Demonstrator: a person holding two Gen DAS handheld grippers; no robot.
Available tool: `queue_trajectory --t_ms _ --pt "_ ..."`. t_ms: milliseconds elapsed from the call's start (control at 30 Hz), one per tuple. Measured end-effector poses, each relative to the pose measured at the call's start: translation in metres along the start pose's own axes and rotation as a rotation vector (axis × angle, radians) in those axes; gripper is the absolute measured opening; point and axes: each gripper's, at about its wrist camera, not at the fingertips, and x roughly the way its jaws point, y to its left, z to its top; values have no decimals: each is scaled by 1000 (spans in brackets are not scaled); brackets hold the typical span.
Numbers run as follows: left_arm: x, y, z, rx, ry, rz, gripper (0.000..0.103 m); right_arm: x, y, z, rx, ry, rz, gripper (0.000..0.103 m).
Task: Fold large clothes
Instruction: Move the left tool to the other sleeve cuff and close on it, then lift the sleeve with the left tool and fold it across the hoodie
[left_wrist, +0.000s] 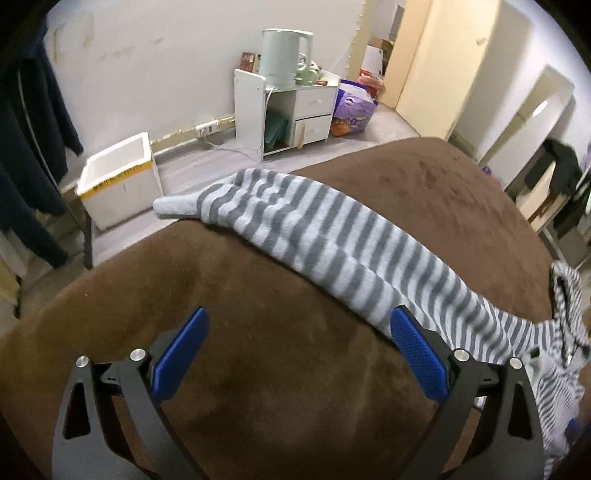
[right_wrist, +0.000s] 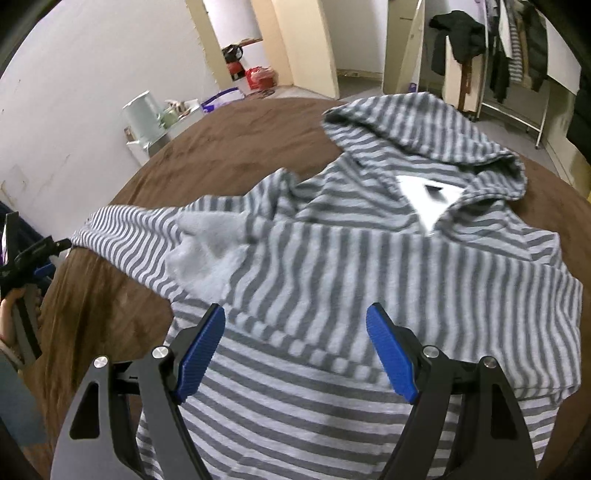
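Note:
A grey-and-white striped hoodie (right_wrist: 351, 273) lies on a brown blanket-covered bed (right_wrist: 229, 147), hood at the far end, one sleeve stretched out to the left. In the left wrist view that sleeve (left_wrist: 314, 236) runs across the bed (left_wrist: 258, 369) toward its far edge. My left gripper (left_wrist: 299, 321) is open and empty, its right finger beside the sleeve near the shoulder. My right gripper (right_wrist: 295, 317) is open and empty, just above the hoodie's body. The left gripper also shows at the left edge of the right wrist view (right_wrist: 33, 266).
A white foam box (left_wrist: 118, 181) and a white cabinet (left_wrist: 284, 110) with a kettle (left_wrist: 284, 55) stand on the floor beyond the bed. Dark clothes hang at the left (left_wrist: 26, 147). A clothes rack (right_wrist: 517, 66) stands at the back right.

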Motion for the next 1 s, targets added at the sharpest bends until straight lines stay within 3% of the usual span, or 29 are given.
queue_trajectory --t_ms 267,333,700,733,767,833,1000 --pt "39 22 16 -128 -15 -84 91 21 16 -4 -23 28 -5 79" --pt "55 23 23 -133 -1 -82 87 26 17 -5 -25 35 -6 79" --pt "88 21 51 -89 -12 -10 88 52 20 -4 19 49 6 79" --pt "88 21 52 -86 -16 -10 85 52 22 -3 27 43 11 79" --pt "88 21 53 -81 -19 1 70 53 24 -3 28 39 17 79" --pt "86 25 53 -82 -27 26 55 56 30 -2 29 44 39 79" --pt "80 25 57 -55 -33 15 28 69 52 2 -7 51 68 79"
